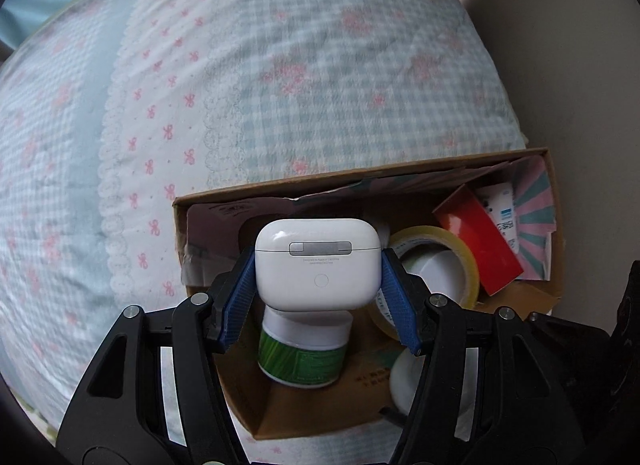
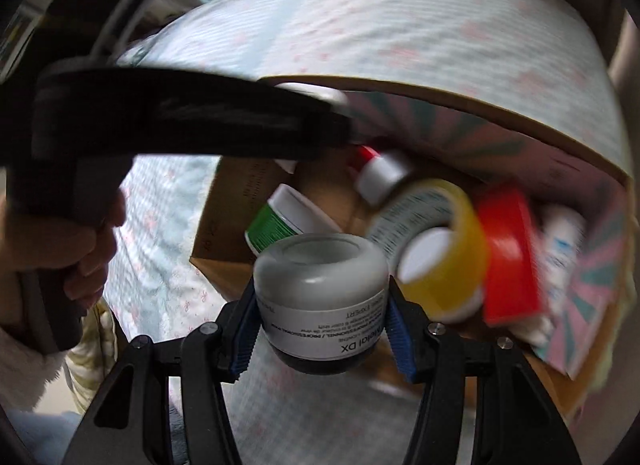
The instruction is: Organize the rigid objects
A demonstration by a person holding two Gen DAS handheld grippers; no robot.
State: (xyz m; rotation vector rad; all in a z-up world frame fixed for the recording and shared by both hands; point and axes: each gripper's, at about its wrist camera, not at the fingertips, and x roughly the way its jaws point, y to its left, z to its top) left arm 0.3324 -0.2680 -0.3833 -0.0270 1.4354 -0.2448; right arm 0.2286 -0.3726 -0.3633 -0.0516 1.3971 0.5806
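Placing seems in hand: left gripper [image 1: 318, 285] fingers clamp the white earbud case [image 1: 317, 263], right gripper [image 2: 322, 319] fingers clamp the grey jar [image 2: 322, 297], both above the cardboard box [image 1: 360, 181], needing free spots near 6 o'clock before the fingers open.

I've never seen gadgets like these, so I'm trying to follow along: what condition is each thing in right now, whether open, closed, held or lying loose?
Left gripper: shut on the earbud case.
Earbud case: lid closed, held above the box.
Right gripper: shut on the grey jar.
Grey jar: held, label upside down.
Cardboard box: open-topped, on the bed.
Green-labelled jar: capped, lying in the box.
Yellow tape roll: loose in the box.
Red box: tilted in the box.
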